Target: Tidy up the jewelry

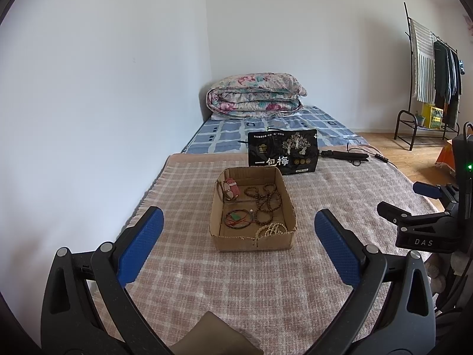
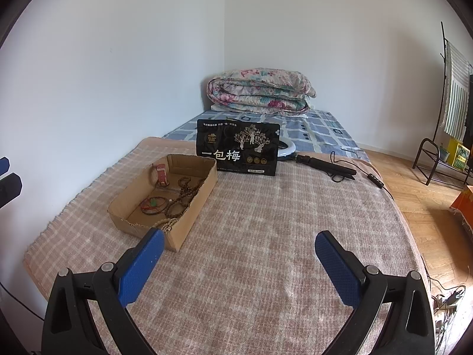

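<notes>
A shallow cardboard box (image 1: pixel 253 238) sits on the pink plaid blanket (image 1: pixel 236 281) covering the near part of the bed, its long axis running away from the left wrist camera toward the black snack bag (image 1: pixel 282 155) that stands upright just behind it. Seen from the right wrist, the box (image 2: pixel 189 216) lies off to the left with its long axis angled up and to the right. Inside lie a red watch (image 1: pixel 231 188) at the far left corner, a long strand of brown wooden beads (image 1: pixel 267 204) along the right side, a red cord bracelet with a green pendant (image 1: pixel 238 217) at near left, and pale cream beads (image 1: pixel 272 230) at the near right corner. The left gripper (image 1: pixel 239 230) hovers in front of the box, jaws spread wide and empty. The right gripper (image 2: pixel 239 251) hangs over bare blanket right of the box, jaws likewise spread, holding nothing. A folded floral quilt (image 1: pixel 255 94) rests at the bed's far end
</notes>
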